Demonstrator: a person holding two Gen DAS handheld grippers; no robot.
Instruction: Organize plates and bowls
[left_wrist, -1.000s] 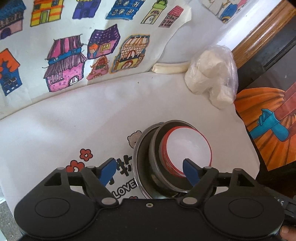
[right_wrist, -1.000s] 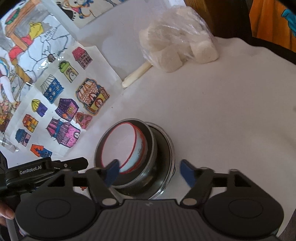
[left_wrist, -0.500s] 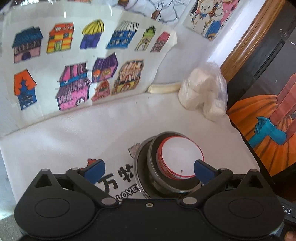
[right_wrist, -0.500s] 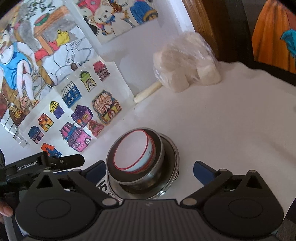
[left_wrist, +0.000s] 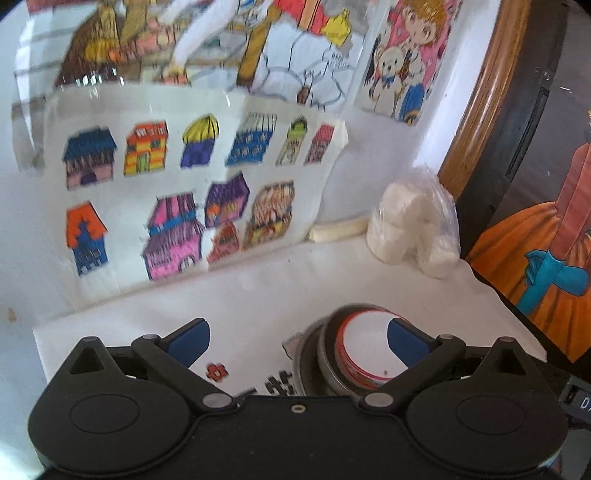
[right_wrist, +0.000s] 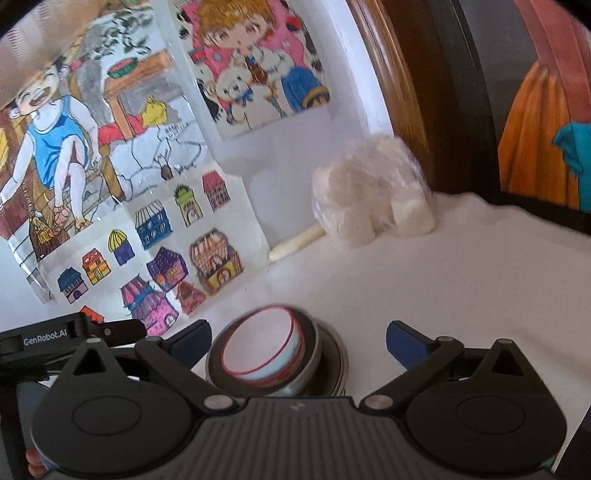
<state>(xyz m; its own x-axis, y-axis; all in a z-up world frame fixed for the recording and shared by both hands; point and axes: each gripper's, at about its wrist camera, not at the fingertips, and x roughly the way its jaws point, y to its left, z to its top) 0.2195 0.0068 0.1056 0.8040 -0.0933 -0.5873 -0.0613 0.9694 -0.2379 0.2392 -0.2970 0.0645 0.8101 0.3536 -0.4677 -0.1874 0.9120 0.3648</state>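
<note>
Left gripper (left_wrist: 297, 345): jaws observed wide apart, nothing clamped. In the left wrist view its right blue pad overlaps the red-rimmed bowl (left_wrist: 364, 350) in the picture only; contact is not seen.

Right gripper (right_wrist: 298, 341): jaws likewise spread fully, nothing held. The stack lies low-centre of the right wrist frame, btwn the pads, nearer the left one, w/ a gap to each.

Task items: the red-rimmed bowl (right_wrist: 258, 347), white inside, is nested in a dark metal bowl (right_wrist: 314, 341), which in turn is seated on a steel plate (right_wrist: 341, 360). Stack is located at lower centre-right of the left wrist frame. Whether further pieces are nested underneath cannot be told; edges are blurred.

Counter (right_wrist: 443, 277): covered w/ white cloth; printed lettering and a red flower (left_wrist: 217, 371) are noted at lower centre of the left wrist frame, beside the stack.

Other items: a clear bag of white lumps (left_wrist: 415, 225) is set at the back of the counter, right of centre, well apart from the stack. A pale stick-like roll (left_wrist: 338, 230) is lying just left of the bag, at the foot of the wall. A drawing sheet of coloured houses (left_wrist: 177, 199) is propped at the wall, left half of the frame.
</note>
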